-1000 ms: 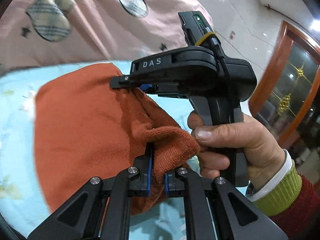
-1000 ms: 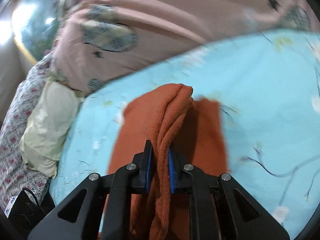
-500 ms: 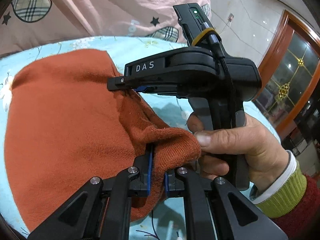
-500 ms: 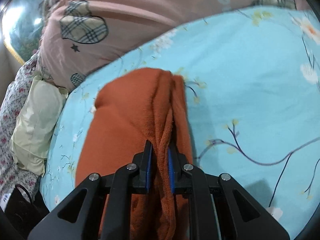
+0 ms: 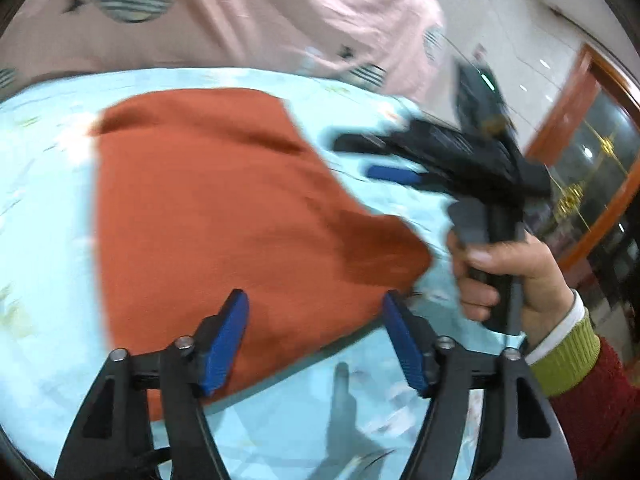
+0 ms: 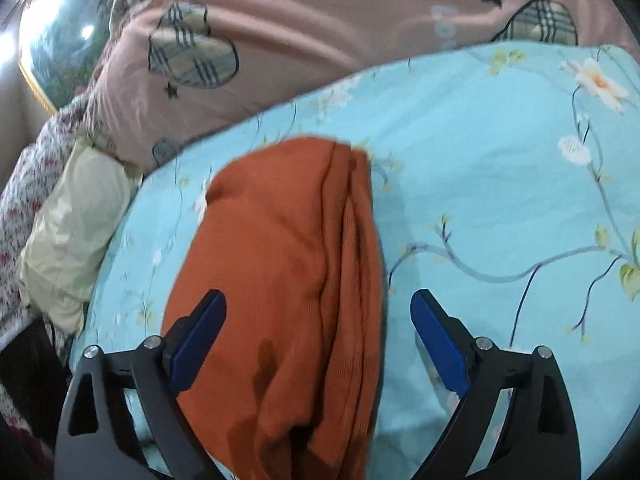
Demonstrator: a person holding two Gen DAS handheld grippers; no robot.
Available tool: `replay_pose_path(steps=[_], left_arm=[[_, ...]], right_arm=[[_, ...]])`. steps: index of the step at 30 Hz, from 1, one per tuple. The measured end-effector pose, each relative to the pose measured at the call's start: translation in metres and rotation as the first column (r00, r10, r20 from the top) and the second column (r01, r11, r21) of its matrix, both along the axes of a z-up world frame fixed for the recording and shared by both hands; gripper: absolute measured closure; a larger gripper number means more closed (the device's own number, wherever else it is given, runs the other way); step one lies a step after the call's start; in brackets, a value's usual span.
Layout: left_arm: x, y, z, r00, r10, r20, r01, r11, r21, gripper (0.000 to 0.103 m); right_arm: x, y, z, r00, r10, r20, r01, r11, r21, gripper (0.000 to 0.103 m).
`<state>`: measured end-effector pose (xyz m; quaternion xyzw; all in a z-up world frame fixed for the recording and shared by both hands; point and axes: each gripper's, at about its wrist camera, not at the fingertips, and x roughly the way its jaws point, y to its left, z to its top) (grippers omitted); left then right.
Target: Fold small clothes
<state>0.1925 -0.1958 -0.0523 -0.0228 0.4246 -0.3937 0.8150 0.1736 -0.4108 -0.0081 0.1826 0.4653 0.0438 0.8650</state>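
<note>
A rust-orange knit garment (image 5: 224,216) lies folded flat on the light-blue floral sheet (image 5: 48,240). My left gripper (image 5: 316,340) is open and empty just above the garment's near edge. In the left wrist view my right gripper (image 5: 384,160) is blurred, off the garment's right side, with its jaws apart. In the right wrist view the garment (image 6: 288,280) lies under my open right gripper (image 6: 320,332), its folded layers stacked along the right edge.
A pink quilt with plaid heart patches (image 6: 320,40) is piled at the far side of the bed. A pale yellow pillow (image 6: 72,220) lies at the left. A wooden-framed glass door (image 5: 592,152) stands on the right.
Both grippers have opened and let go of the garment, which now lies flat in its fold. The right gripper has pulled away to the right.
</note>
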Motion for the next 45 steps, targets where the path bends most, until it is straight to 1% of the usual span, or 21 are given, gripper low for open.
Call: replay_pose_path(steps=[4, 6, 8, 11, 12, 13, 15, 16, 17, 18, 19, 21, 24, 27, 29, 32, 35, 38, 40, 42, 45], left_arm=[[0.032, 0.043, -0.005, 0.99, 0.132, -0.049, -0.132, 0.991, 0.002, 0.028], [0.055, 0.059, -0.012, 0.977, 0.186, -0.107, -0.188, 0.982, -0.007, 0.028], [0.075, 0.073, -0.027, 0.964, 0.189, -0.187, -0.199, 0.979, -0.041, 0.028], [0.1, 0.071, -0.045, 0.948, 0.161, -0.275, -0.185, 0.981, -0.061, 0.028], [0.101, 0.069, -0.049, 0.943, 0.146, -0.299, -0.176, 0.982, -0.074, 0.028], [0.108, 0.064, -0.056, 0.935, 0.124, -0.331, -0.163, 0.982, -0.092, 0.028], [0.118, 0.054, -0.064, 0.933, 0.098, -0.347, -0.143, 0.984, -0.107, 0.028], [0.119, 0.052, -0.065, 0.936, 0.1, -0.338, -0.142, 0.984, -0.103, 0.035], [0.12, 0.048, -0.063, 0.941, 0.099, -0.323, -0.137, 0.986, -0.098, 0.04], [0.12, 0.047, -0.061, 0.946, 0.098, -0.31, -0.134, 0.986, -0.096, 0.049], [0.119, 0.047, -0.059, 0.949, 0.099, -0.301, -0.134, 0.986, -0.098, 0.061], [0.114, 0.054, -0.05, 0.958, 0.094, -0.271, -0.13, 0.985, -0.118, 0.074], [0.101, 0.074, -0.029, 0.969, 0.102, -0.223, -0.136, 0.981, -0.142, 0.077], [0.078, 0.111, -0.005, 0.977, 0.138, -0.164, -0.162, 0.976, -0.144, 0.078], [0.064, 0.142, 0.006, 0.974, 0.172, -0.148, -0.194, 0.97, -0.149, 0.078], [0.043, 0.188, 0.013, 0.965, 0.229, -0.128, -0.245, 0.961, -0.127, 0.078], [0.022, 0.218, 0.016, 0.958, 0.264, -0.108, -0.275, 0.956, -0.104, 0.078], [0.005, 0.241, 0.013, 0.954, 0.283, -0.101, -0.293, 0.952, -0.091, 0.078], [-0.003, 0.249, 0.003, 0.951, 0.286, -0.113, -0.297, 0.951, -0.087, 0.078], [-0.005, 0.256, -0.016, 0.945, 0.283, -0.164, -0.298, 0.952, -0.075, 0.077], [0.0, 0.267, -0.039, 0.927, 0.289, -0.237, -0.313, 0.947, -0.069, 0.07]], right_arm=[[0.004, 0.001, -0.018, 0.999, 0.01, -0.05, -0.008, 1.0, 0.029, 0.009], [0.009, 0.0, -0.024, 0.998, 0.011, -0.057, -0.007, 0.997, 0.072, 0.01], [0.014, -0.003, -0.03, 0.998, 0.011, -0.068, -0.003, 0.993, 0.117, 0.01], [0.021, -0.01, -0.04, 0.996, 0.004, -0.087, 0.011, 0.985, 0.171, 0.011], [0.022, -0.012, -0.041, 0.996, 0.004, -0.086, 0.012, 0.983, 0.183, 0.018], [0.022, -0.013, -0.042, 0.996, 0.005, -0.091, 0.011, 0.983, 0.183, 0.035], [0.025, -0.01, -0.046, 0.992, 0.01, -0.123, 0.013, 0.983, 0.184, 0.058], [0.025, -0.009, -0.049, 0.991, 0.013, -0.133, 0.015, 0.978, 0.206, 0.064], [0.024, -0.007, -0.048, 0.991, 0.013, -0.131, 0.014, 0.979, 0.204, 0.067], [0.023, -0.003, -0.045, 0.992, 0.013, -0.128, 0.012, 0.981, 0.193, 0.071], [0.021, 0.001, -0.041, 0.993, 0.006, -0.121, 0.016, 0.983, 0.182, 0.073], [0.017, 0.009, -0.032, 0.995, -0.006, -0.097, 0.024, 0.982, 0.188, 0.076], [0.011, 0.031, -0.024, 0.998, 0.012, -0.054, 0.002, 0.968, 0.25, 0.078], [0.008, 0.07, -0.023, 0.997, 0.068, -0.028, -0.058, 0.963, 0.263, 0.078], [0.007, 0.099, -0.029, 0.994, 0.11, -0.016, -0.101, 0.952, 0.289, 0.078], [0.006, 0.135, -0.041, 0.986, 0.165, -0.013, -0.151, 0.933, 0.325, 0.078], [0.004, 0.165, -0.048, 0.977, 0.212, -0.015, -0.194, 0.919, 0.342, 0.079], [-0.004, 0.182, -0.052, 0.971, 0.238, -0.009, -0.221, 0.915, 0.339, 0.079], [-0.008, 0.185, -0.06, 0.971, 0.235, -0.035, -0.211, 0.923, 0.323, 0.079], [-0.007, 0.186, -0.069, 0.972, 0.224, -0.074, -0.194, 0.936, 0.295, 0.078], [-0.008, 0.18, -0.077, 0.973, 0.211, -0.097, -0.173, 0.936, 0.307, 0.072]])
